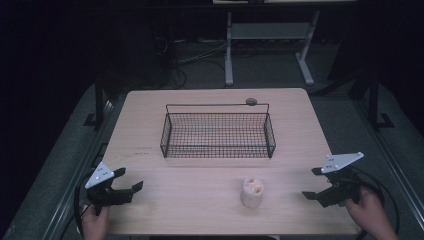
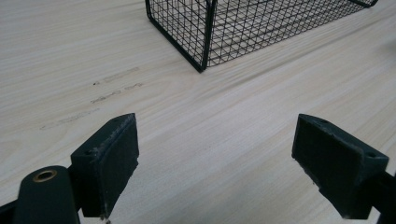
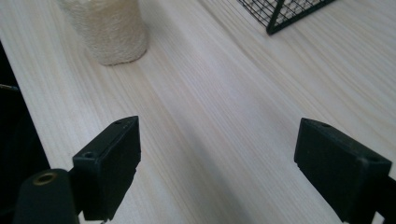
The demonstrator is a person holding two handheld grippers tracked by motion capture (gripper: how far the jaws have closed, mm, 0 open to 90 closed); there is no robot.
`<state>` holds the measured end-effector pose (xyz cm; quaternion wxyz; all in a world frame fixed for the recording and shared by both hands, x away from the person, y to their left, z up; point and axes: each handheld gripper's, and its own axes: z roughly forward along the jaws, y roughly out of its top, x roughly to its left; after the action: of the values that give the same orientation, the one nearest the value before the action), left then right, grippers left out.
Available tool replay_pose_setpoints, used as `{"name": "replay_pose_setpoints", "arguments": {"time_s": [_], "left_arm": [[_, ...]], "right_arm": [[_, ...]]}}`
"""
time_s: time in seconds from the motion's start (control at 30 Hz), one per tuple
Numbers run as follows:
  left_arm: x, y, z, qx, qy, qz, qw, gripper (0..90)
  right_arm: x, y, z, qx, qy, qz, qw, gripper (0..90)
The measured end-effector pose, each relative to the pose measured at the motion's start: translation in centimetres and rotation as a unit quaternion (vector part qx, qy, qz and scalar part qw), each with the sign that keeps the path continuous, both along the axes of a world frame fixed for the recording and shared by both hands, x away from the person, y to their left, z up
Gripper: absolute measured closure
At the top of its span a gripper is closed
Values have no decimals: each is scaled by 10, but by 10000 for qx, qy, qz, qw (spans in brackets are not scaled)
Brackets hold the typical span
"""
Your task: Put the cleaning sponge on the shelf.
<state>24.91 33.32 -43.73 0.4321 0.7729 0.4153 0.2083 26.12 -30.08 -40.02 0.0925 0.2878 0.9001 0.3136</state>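
Holding a pair of tongs in each hand, I have both resting low over the wooden table (image 1: 150,210) on my own side of the wire basket (image 1: 218,135). That basket is my landmark: a black mesh tray with a thin bail handle, sitting in the middle of the tabletop, with a small dark round thing (image 1: 251,101) at its far rim.

My left gripper (image 1: 128,180) is well apart from the basket, off its near left corner, close to the table's left edge. Its jaws stand wide and released, with bare wood between them; in the left gripper view that same basket corner rises ahead of the pads (image 2: 109,163).

My right gripper (image 1: 313,183) sits off the basket's near right corner, also well clear of it, near the table's right edge. Its jaws are spread just as wide and grasp nothing, with plain tabletop between them in the right gripper view.

A pale, rough-textured roll (image 1: 252,192) stands upright on the table, on the near side of the basket and a little toward its right half, outside the mesh. It lies between my two tongs, nearer the right one, and neither touches it. In the right gripper view it stands ahead of the left-hand pad.
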Motion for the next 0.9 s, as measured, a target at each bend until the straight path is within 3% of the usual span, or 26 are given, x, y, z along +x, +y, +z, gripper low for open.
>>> {"name": "replay_pose_setpoints", "arguments": {"time_s": [0.43, 0.9], "left_arm": [[-3, 4, -1, -10, -3, 13, 10000, 140], [-4, 4, 0, 4, -36, 12, 10000, 139]], "right_arm": [[6, 24, 10, -94, -81, 358, 9993, 140], [7, 46, 24, -260, 29, 795, 9965, 140]]}}
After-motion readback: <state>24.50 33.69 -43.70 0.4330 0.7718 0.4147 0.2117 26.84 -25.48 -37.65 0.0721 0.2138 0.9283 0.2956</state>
